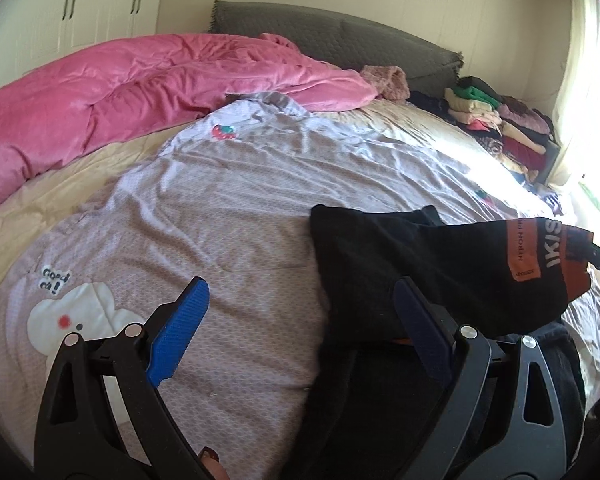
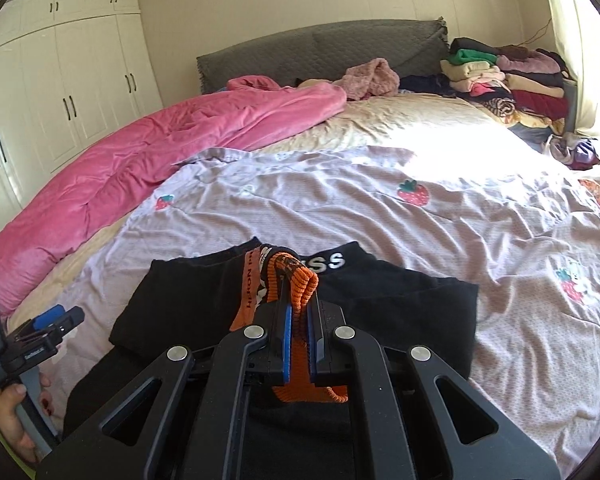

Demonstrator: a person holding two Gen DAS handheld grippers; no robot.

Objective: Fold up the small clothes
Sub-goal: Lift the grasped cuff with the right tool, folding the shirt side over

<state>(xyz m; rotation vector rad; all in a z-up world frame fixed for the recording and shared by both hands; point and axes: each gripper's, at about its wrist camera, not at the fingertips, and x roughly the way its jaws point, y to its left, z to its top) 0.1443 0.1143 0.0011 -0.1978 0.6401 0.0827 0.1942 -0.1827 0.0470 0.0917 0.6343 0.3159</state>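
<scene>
A small black garment (image 1: 412, 264) with an orange ribbed band (image 1: 540, 248) and white lettering lies on the lilac bed sheet (image 1: 240, 208). My right gripper (image 2: 299, 312) is shut on the orange band (image 2: 300, 280) and holds that edge lifted over the black garment (image 2: 400, 300). My left gripper (image 1: 300, 312) is open and empty, its right finger over the garment's left part, its left finger over the sheet. The left gripper also shows at the left edge of the right wrist view (image 2: 56, 320).
A pink duvet (image 1: 120, 92) lies bunched along the left side of the bed. Stacks of folded clothes (image 1: 496, 120) sit at the far right by the grey headboard (image 1: 340, 36). White wardrobes (image 2: 60, 80) stand to the left.
</scene>
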